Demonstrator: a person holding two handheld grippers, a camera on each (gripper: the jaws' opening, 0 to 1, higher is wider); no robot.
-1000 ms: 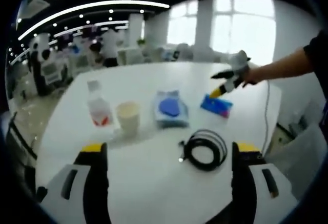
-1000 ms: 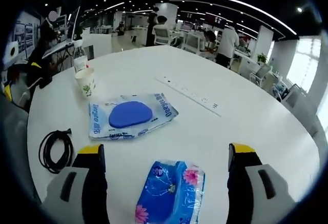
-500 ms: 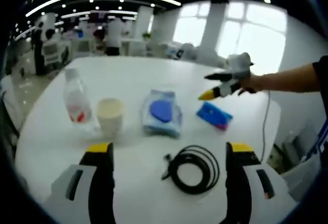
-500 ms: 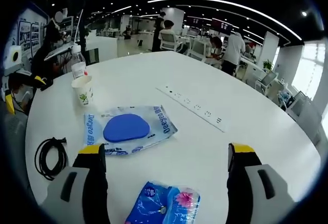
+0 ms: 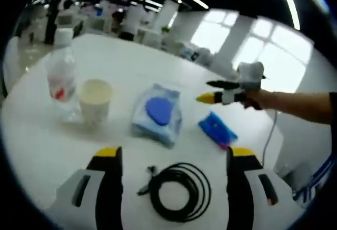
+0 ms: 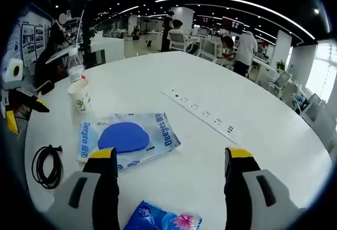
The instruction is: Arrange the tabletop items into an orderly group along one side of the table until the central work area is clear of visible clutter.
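Observation:
On the round white table (image 5: 42, 151) stand a clear bottle (image 5: 60, 72) and a paper cup (image 5: 95, 99). To their right lie a blue-and-white wipes pack (image 5: 157, 114) and a blue tissue pack (image 5: 217, 130). A black coiled cable (image 5: 178, 190) lies between the jaws of my open left gripper (image 5: 174, 156). My right gripper (image 5: 210, 91), held by a hand, hovers above the tissue pack. In the right gripper view, my open right gripper (image 6: 171, 156) stands over the tissue pack (image 6: 163, 218), with the wipes pack (image 6: 126, 138), cup (image 6: 80, 94), bottle (image 6: 75, 67) and cable (image 6: 45, 159) beyond.
A white power strip (image 6: 202, 115) runs across the table's middle. My left gripper (image 6: 21, 103) shows at the left edge of the right gripper view. Office desks, chairs and people stand behind the table. Bright windows lie past the far side.
The left gripper view has closed in on the cable and tilted. The right gripper has drawn back and up, so the tissue pack has slid lower in its view. Nothing was grasped.

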